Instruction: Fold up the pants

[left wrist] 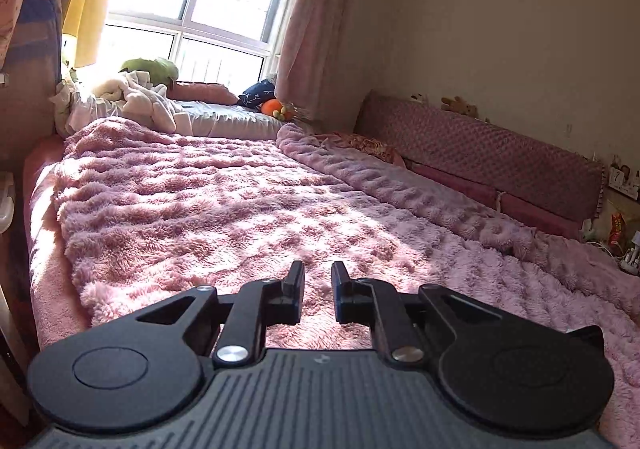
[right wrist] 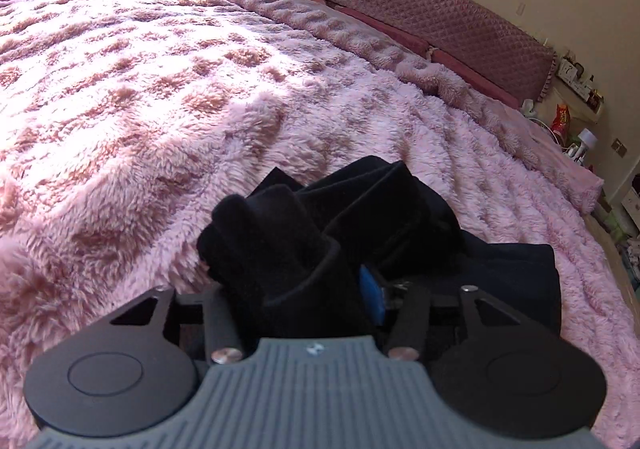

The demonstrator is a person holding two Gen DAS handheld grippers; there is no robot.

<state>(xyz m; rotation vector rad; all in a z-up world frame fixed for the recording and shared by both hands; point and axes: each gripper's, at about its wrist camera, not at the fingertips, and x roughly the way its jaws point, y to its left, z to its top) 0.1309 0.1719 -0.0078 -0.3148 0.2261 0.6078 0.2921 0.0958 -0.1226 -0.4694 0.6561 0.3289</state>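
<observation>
The black pants (right wrist: 360,217) show only in the right wrist view, bunched in a heap over my right gripper (right wrist: 320,281) above the pink fluffy blanket (right wrist: 160,97). The right gripper is shut on the pants; the cloth covers its left finger, and only the blue pad of the right finger (right wrist: 370,291) shows. My left gripper (left wrist: 318,281) is open and empty, with a clear gap between its black fingertips, held low over the blanket (left wrist: 208,201). The pants are not in the left wrist view.
A quilted pink headboard (left wrist: 492,165) runs along the right wall. A rumpled fold of blanket (left wrist: 400,193) lies beside it. White bedding (left wrist: 140,101), pillows and toys lie under the window (left wrist: 208,1). A nightstand with clutter (right wrist: 576,129) stands at far right.
</observation>
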